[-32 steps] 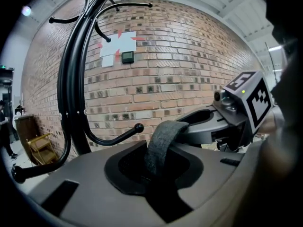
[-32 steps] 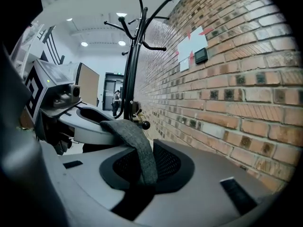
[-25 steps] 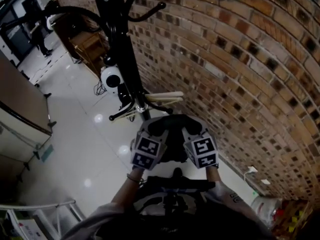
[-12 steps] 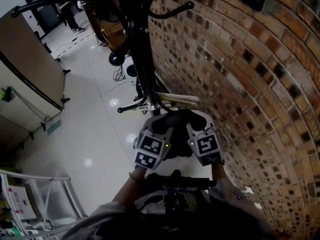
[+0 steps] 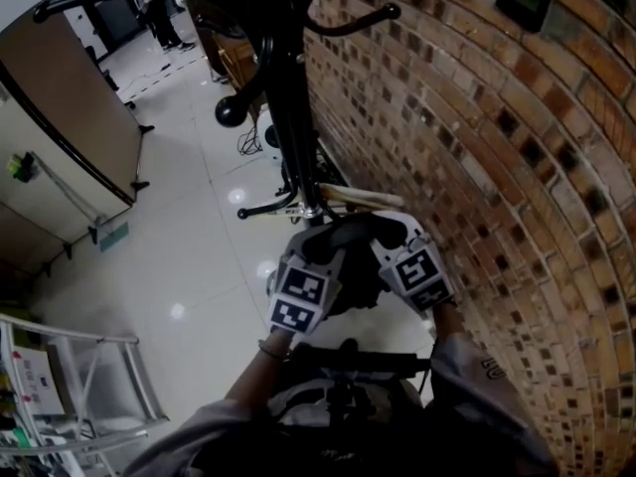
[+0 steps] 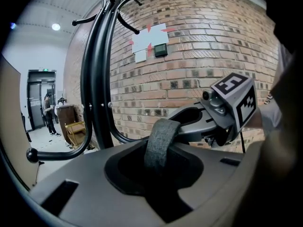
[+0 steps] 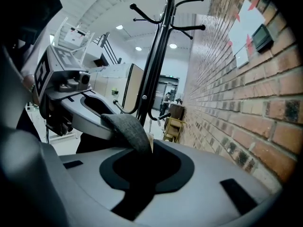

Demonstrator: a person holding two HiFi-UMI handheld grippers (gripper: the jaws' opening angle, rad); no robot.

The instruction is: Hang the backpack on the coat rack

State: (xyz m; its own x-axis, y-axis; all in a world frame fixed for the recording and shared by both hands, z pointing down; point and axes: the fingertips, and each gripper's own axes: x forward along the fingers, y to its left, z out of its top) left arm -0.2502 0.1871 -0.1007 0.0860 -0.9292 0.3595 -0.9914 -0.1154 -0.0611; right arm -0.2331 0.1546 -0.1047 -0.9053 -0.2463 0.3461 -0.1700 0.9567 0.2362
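The black coat rack (image 5: 291,117) rises just ahead, close to the brick wall, with curved hooks (image 5: 393,12) overhead and a ball-tipped arm (image 5: 231,112). My left gripper (image 5: 323,248) and right gripper (image 5: 390,238) sit side by side below it. Each is shut on one end of the backpack's grey top strap (image 5: 354,231), which arches between them. The dark backpack (image 5: 356,288) hangs under the grippers, mostly hidden. In the left gripper view the strap (image 6: 161,143) runs out of the jaws toward the right gripper (image 6: 229,105). In the right gripper view the strap (image 7: 128,129) leads to the left gripper (image 7: 66,91).
The brick wall (image 5: 477,167) runs along the right, very near the rack. A brown partition (image 5: 70,117) stands at left and a metal frame (image 5: 94,386) at lower left. Wooden furniture (image 5: 234,58) and a person (image 5: 164,18) are farther back on the glossy floor.
Both grippers, still holding the strap, have shifted a little right toward the brick wall and rolled. The rack's pole and hooks now loom closer overhead.
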